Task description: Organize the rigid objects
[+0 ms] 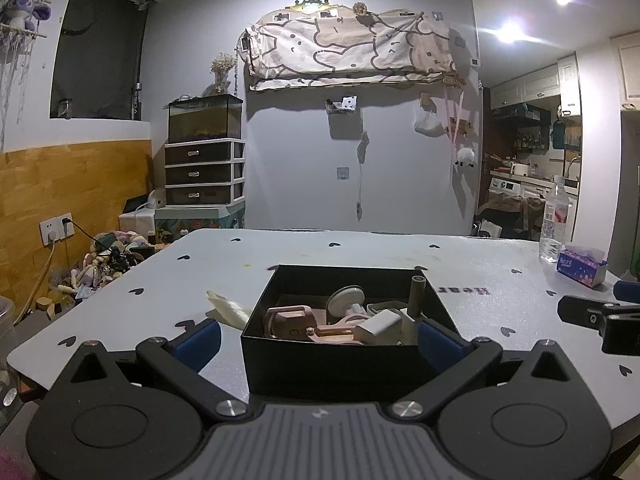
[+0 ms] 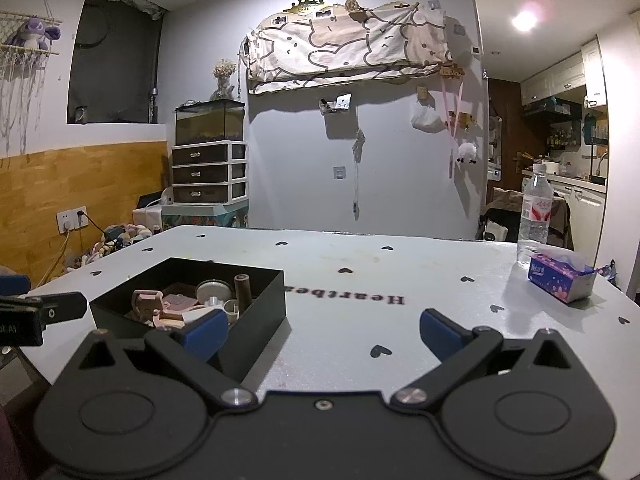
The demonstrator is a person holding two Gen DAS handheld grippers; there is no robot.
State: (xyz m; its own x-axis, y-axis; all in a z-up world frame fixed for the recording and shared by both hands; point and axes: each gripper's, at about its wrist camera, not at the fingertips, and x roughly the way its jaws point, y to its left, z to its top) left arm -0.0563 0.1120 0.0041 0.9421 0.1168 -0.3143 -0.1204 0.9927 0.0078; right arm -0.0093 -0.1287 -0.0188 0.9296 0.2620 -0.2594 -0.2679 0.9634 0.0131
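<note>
A black open box point(image 1: 340, 364) sits on the white heart-print table point(image 1: 500, 280). It holds several small rigid items: a pink tape dispenser point(image 1: 292, 320), a round cream disc point(image 1: 345, 298), a brown cylinder point(image 1: 417, 294) and a white block point(image 1: 378, 326). My left gripper point(image 1: 318, 342) is open, its blue pads on either side of the box's near end. A cream object point(image 1: 228, 308) lies left of the box. In the right wrist view the box point(image 2: 256, 320) is at the left; my right gripper point(image 2: 320, 330) is open and empty over bare table.
A water bottle point(image 2: 534, 216) and a blue tissue pack point(image 2: 560, 278) stand at the table's far right. The right gripper shows at the right edge of the left wrist view point(image 1: 600, 316). Drawers and a tank stand against the back wall.
</note>
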